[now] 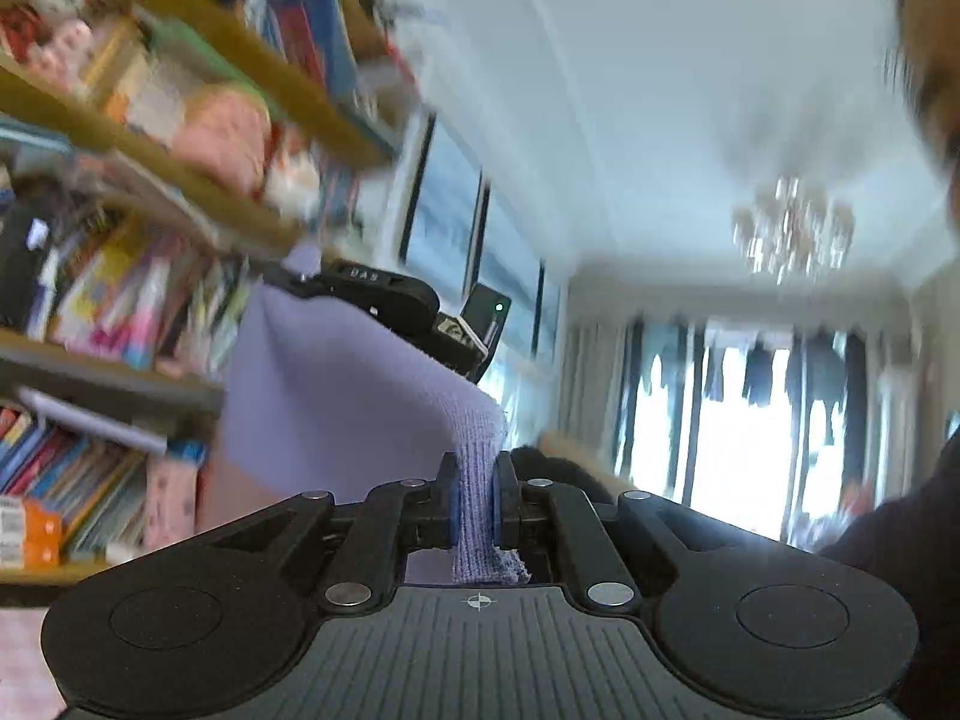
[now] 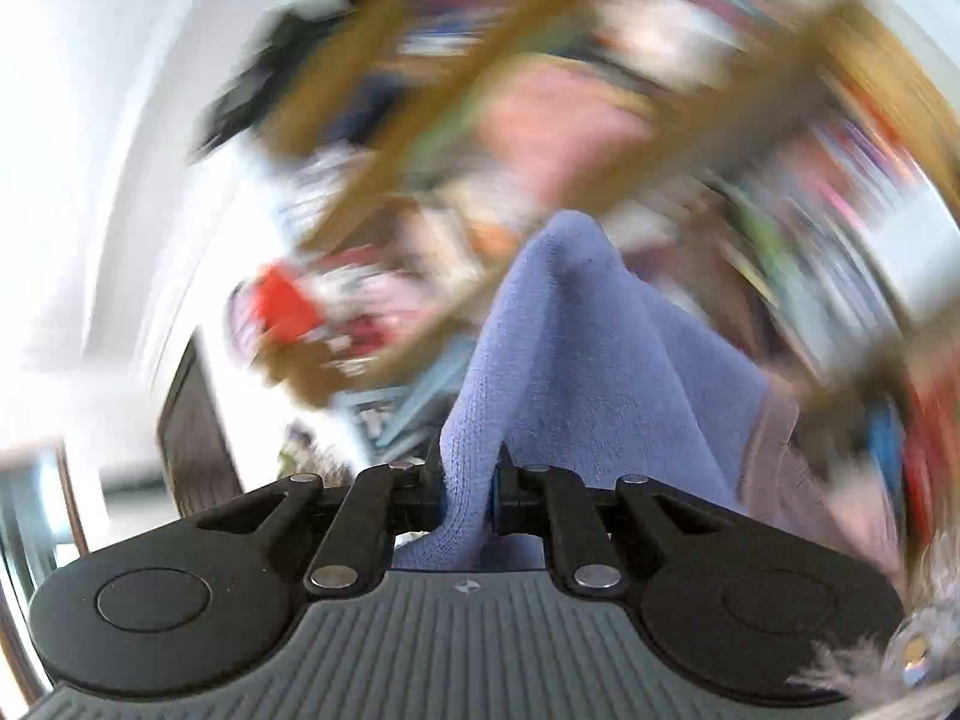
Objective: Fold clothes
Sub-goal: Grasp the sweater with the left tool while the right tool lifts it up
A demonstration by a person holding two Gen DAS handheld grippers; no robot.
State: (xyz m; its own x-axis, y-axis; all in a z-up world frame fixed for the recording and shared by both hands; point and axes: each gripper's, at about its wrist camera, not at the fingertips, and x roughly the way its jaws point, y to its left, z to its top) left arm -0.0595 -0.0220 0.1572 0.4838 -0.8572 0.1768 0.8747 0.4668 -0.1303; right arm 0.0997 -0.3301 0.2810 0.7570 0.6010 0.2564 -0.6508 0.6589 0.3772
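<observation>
got the lilac knit garment (image 1: pixel 336 384) up in the air, left gripper (image 1: pixel 477 504) and right gripper (image 2: pixel 468 498) each pinched tight on a bunched edge. it looks soft, light and floppy, so i'd hold corners or hems, not the middle

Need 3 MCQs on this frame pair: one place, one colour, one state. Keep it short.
1. Where does the other claw show in the left wrist view?
A. upper left of the cloth
B. by the window
C. under the chandelier

2. Cloth colour?
A. red
B. lavender
C. green

3. Left claw state?
A. open
B. shut on nothing
C. shut on cloth

Key: 1 A, the right claw pinches the cloth at its upper left corner. 2 B, the knit is lavender in both views. 3 C, the left claw clamps a ribbed edge.
</observation>
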